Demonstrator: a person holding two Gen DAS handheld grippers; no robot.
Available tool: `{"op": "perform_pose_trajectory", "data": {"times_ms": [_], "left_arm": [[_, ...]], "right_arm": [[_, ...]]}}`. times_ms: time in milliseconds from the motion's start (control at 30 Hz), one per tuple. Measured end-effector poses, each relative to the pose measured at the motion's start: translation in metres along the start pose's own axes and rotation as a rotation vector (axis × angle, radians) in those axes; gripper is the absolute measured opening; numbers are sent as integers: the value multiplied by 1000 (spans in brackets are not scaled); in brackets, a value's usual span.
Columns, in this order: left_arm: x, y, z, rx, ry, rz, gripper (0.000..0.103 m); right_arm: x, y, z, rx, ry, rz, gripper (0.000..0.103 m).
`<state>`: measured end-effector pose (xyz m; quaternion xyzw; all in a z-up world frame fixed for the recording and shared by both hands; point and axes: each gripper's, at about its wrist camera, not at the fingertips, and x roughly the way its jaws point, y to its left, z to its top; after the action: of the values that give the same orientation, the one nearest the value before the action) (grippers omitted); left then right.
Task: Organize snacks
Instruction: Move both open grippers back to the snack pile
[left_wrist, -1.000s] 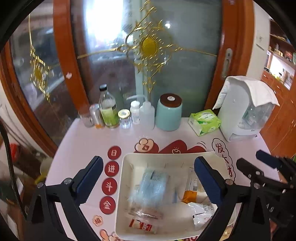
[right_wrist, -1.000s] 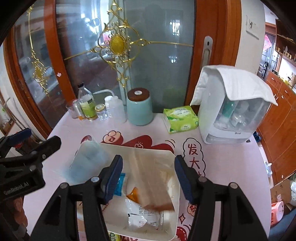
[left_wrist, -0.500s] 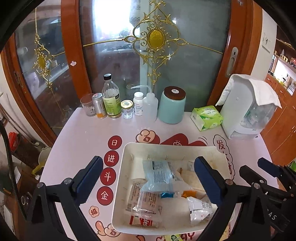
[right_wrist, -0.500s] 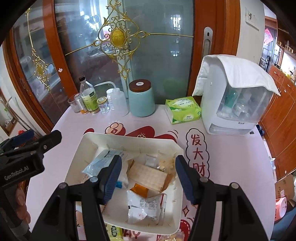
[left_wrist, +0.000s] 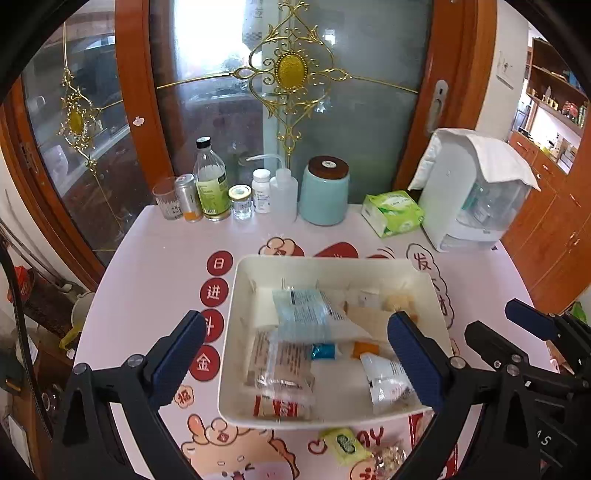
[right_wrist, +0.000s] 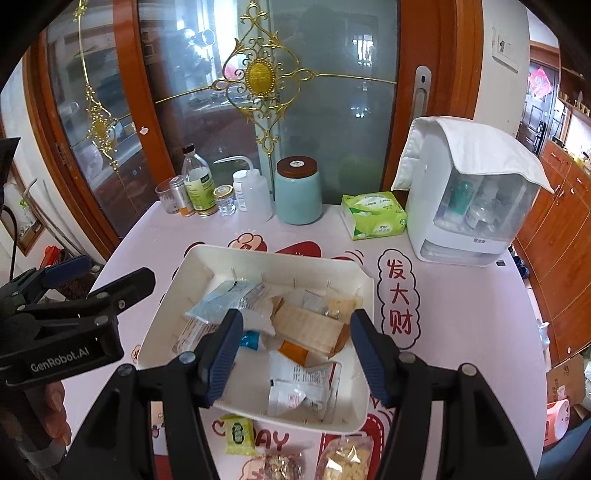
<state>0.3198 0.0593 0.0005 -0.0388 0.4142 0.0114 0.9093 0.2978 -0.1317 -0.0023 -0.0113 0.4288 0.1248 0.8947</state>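
- Left wrist view: left gripper (left_wrist: 297, 354) spread wide and empty, hovering above the white tray (left_wrist: 325, 264) on the pink table (left_wrist: 155, 258); snack packets (left_wrist: 306, 314) piled inside the tray; a yellow-green candy (left_wrist: 345, 443) lying on the table just in front of it.
- Right wrist view: right gripper (right_wrist: 295, 350) parted, nothing between the blue pads (right_wrist: 225, 350), above the same tray (right_wrist: 266, 258); crackers packet (right_wrist: 345, 459) and nut packet (right_wrist: 279, 466) outside, near the tray's front rim.

A teal canister with a brown lid (left_wrist: 324, 195), a green tissue pack (left_wrist: 392, 212), a towel-draped white appliance (left_wrist: 476, 192), and a row of bottles and jars including a green-labelled bottle (left_wrist: 211, 182) are shown along the table's far edge before a gilt-ornamented glass door (left_wrist: 291, 70).
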Motion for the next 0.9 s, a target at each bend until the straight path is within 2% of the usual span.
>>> {"op": "perform_pose_trajectory", "data": {"times_ms": [267, 533, 900], "left_arm": [[-26, -5, -34, 22, 10, -46, 98], [-53, -11, -85, 128, 29, -84, 99], [-37, -15, -187, 272, 211, -132, 99]], "right_arm": [[-24, 0, -32, 5, 9, 9, 61], [-54, -9, -79, 26, 26, 30, 61], [-57, -12, -176, 104, 161, 84, 61]]}}
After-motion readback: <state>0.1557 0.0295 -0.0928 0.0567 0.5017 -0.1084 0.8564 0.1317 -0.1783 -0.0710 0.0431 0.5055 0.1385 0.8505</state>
